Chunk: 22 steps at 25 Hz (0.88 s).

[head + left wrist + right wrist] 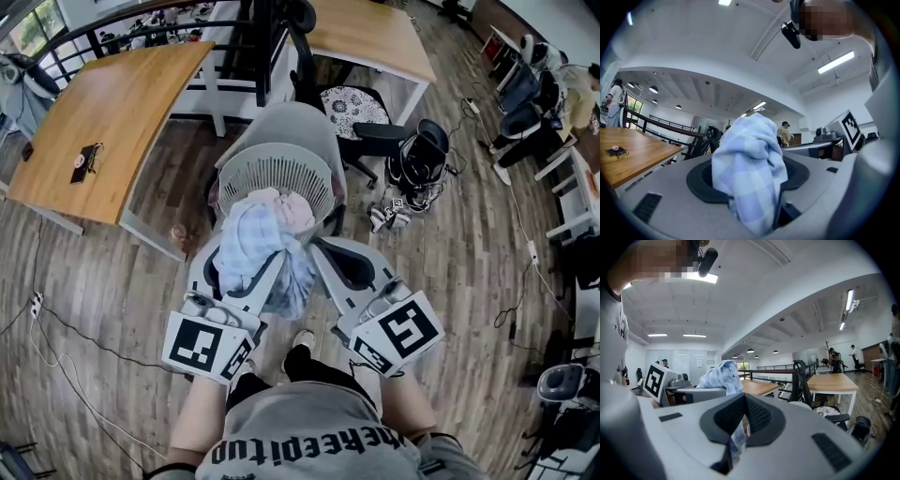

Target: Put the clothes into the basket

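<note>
Fingers of the left gripper (752, 187) clamp a thick bunch of checked cloth (253, 248) by the basket (277, 173); the right gripper (740, 425) pinches its edge.

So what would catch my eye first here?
The light blue checked cloth, bunched in the middle of the head view, pinched by both the left gripper and the right gripper. Just beyond it stands a pale slatted basket with a pink garment inside, and a wooden desk lies to its left.

Left gripper (752, 158) clamping blue checked cloth (747, 180) (bunched upward), wooden table (633, 154) beyond
</note>
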Motion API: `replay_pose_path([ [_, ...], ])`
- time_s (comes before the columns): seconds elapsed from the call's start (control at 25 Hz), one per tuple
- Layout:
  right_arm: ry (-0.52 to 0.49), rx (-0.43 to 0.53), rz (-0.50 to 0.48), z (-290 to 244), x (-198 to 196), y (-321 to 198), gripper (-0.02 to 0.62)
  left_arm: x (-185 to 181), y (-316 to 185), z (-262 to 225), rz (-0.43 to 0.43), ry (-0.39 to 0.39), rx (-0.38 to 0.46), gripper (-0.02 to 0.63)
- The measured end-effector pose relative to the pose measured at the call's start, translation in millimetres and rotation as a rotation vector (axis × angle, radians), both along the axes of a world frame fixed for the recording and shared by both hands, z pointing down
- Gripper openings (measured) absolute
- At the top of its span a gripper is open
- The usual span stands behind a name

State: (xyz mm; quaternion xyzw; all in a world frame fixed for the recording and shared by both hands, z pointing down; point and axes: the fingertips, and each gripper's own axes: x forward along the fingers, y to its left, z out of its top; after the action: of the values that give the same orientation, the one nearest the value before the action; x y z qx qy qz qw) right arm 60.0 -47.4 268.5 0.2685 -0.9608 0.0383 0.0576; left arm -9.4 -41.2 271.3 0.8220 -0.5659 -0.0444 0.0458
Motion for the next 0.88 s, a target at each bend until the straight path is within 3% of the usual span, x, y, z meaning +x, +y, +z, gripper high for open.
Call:
replay_pose_path([
  [0.4, -0.004, -0.007, -0.068, 6, 9, -23, 0.009, 8, -20, 3, -0.073, -0.006, -0.006, 0.275],
  [0.88, -0.020, -0.028, -0.099, 16, 29, -41, 0.009, 31, -33, 10, -0.101, -0.013, -0.023, 0.275],
])
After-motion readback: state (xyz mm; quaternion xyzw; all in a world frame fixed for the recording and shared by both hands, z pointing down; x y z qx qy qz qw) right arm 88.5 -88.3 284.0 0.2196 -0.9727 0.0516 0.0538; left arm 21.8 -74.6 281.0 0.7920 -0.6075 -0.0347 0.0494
